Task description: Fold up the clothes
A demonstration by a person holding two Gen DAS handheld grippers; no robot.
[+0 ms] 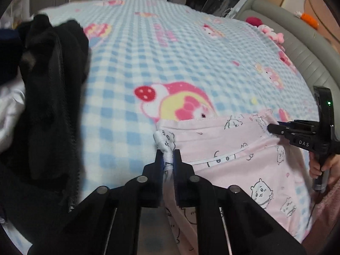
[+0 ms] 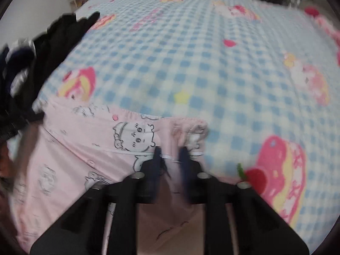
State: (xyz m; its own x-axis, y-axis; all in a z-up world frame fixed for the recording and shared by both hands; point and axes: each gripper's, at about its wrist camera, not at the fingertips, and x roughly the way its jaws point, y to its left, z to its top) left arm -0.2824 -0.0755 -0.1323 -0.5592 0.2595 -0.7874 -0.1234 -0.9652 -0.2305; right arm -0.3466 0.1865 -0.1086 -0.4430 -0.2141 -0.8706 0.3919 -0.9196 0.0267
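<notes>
Your left gripper (image 1: 167, 159) and right gripper (image 2: 171, 156) each have jaws clamped on a corner of the pink garment (image 1: 240, 161), keeping its edge taut across the bed's (image 1: 170, 53) near side, ready for folding.

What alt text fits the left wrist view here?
The left gripper pinches a bunched corner of the pink cartoon-print garment on a blue checked blanket. The right gripper meets its far corner; dark clothes lie at left.
</notes>
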